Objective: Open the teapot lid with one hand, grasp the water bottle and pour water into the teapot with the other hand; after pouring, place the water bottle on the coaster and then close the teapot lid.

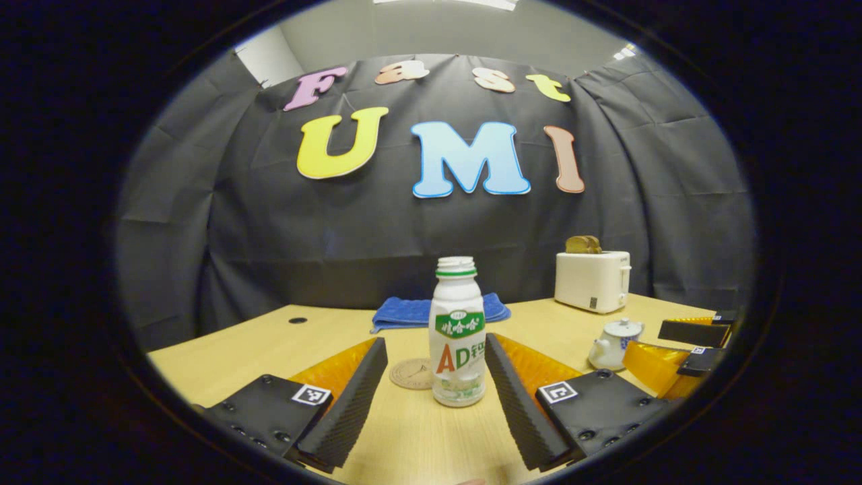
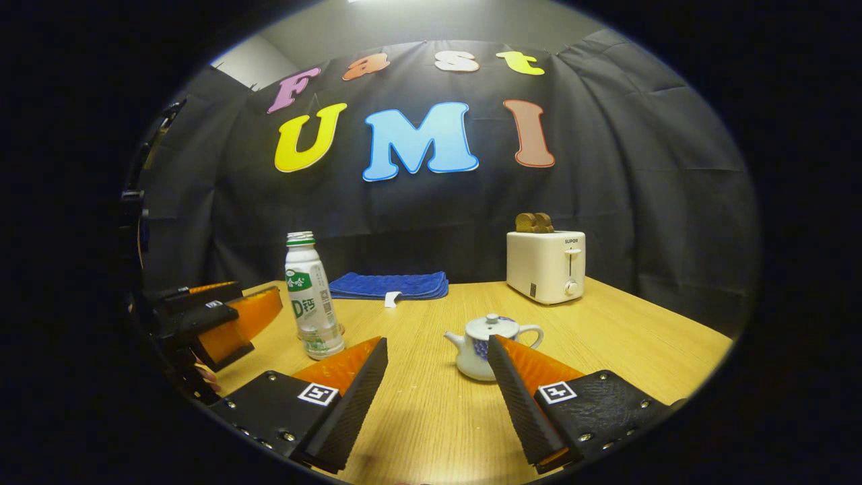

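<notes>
A white bottle (image 1: 458,337) with a green and orange label stands upright on the wooden table, uncapped. My left gripper (image 1: 436,374) is open, its fingers on either side of the bottle without touching. A round cork coaster (image 1: 412,374) lies just left of the bottle. The small white teapot (image 2: 483,349) with blue pattern sits lid on, just beyond my open right gripper (image 2: 438,374). The same teapot (image 1: 614,343) is at the right in the left gripper view, the bottle (image 2: 311,296) at the left in the right gripper view. The left gripper (image 2: 222,323) appears there beside the bottle.
A white toaster (image 2: 547,266) with bread in its slots stands at the back right of the table (image 2: 640,343). A folded blue cloth (image 2: 390,285) lies at the back middle. The black booth wall closes off the rear.
</notes>
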Action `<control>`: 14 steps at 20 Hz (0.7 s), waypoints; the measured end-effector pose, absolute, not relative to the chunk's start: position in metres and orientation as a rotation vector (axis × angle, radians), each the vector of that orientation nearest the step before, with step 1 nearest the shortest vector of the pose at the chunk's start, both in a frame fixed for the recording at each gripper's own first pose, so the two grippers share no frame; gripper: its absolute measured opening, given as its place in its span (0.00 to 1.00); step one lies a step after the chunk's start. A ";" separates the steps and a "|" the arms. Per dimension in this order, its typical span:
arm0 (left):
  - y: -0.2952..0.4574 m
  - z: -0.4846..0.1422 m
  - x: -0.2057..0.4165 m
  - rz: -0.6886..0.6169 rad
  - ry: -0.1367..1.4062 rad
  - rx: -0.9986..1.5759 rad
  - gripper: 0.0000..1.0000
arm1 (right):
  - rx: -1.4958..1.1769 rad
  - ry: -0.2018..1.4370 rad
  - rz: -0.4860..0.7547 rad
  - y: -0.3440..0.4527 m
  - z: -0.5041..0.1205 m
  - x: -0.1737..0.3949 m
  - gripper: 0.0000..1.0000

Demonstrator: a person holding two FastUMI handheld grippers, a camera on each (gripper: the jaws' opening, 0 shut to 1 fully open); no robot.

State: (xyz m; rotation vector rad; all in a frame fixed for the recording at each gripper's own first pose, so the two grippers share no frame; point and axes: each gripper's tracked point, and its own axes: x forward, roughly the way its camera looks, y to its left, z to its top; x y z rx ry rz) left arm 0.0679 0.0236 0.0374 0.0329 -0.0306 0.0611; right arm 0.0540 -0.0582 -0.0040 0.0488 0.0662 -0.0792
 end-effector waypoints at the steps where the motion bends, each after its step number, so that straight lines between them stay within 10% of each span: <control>1: 0.019 0.044 0.072 0.049 -0.047 0.030 1.00 | 0.044 0.069 -0.091 -0.064 -0.001 0.060 0.92; 9: 0.019 0.058 0.115 0.020 -0.058 -0.025 1.00 | 0.018 0.089 -0.182 -0.111 0.011 0.124 0.92; 14: 0.008 0.035 0.119 -0.016 0.015 -0.036 1.00 | -0.027 0.151 -0.180 -0.112 -0.005 0.138 0.73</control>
